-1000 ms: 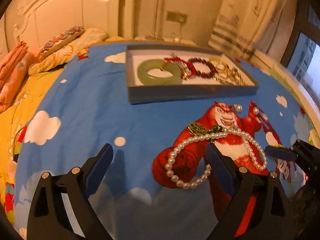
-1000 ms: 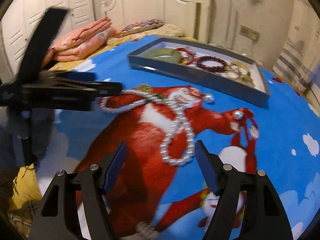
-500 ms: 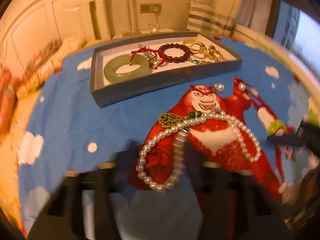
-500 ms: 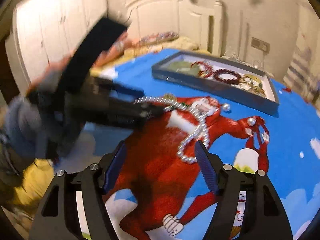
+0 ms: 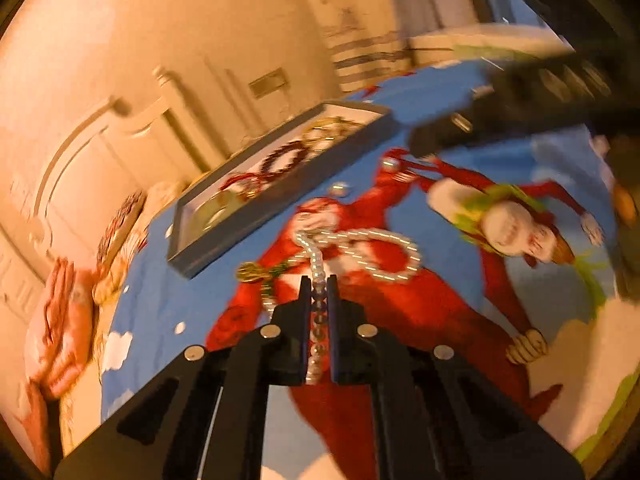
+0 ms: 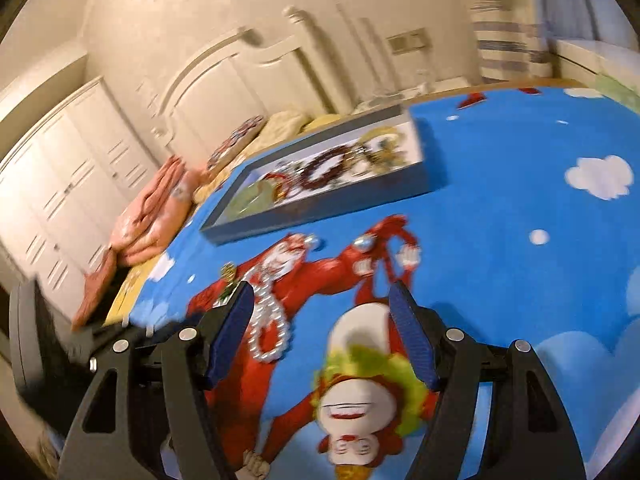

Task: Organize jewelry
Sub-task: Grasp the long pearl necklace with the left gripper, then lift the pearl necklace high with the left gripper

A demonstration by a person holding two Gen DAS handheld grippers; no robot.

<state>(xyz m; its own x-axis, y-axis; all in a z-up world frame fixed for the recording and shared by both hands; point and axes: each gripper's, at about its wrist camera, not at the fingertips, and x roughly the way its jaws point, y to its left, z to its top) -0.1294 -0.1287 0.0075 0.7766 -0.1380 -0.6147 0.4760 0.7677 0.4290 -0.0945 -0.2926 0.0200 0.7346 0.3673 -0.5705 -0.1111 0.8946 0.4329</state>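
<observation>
While the left tongs have just clenched on the pearl necklace lying on the bed, the right tongs hang released. Limp and slippery; pinching its strand suits, near the tray.

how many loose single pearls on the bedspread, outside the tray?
2: one loose pearl by the red cartoon figure's head, the other pearl just right of it. The grippers may hide more.

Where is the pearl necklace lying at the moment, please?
In the left wrist view the pearl necklace lies on the blue bedspread just in front of the grey jewelry tray, one strand pinched in the left gripper.
</observation>
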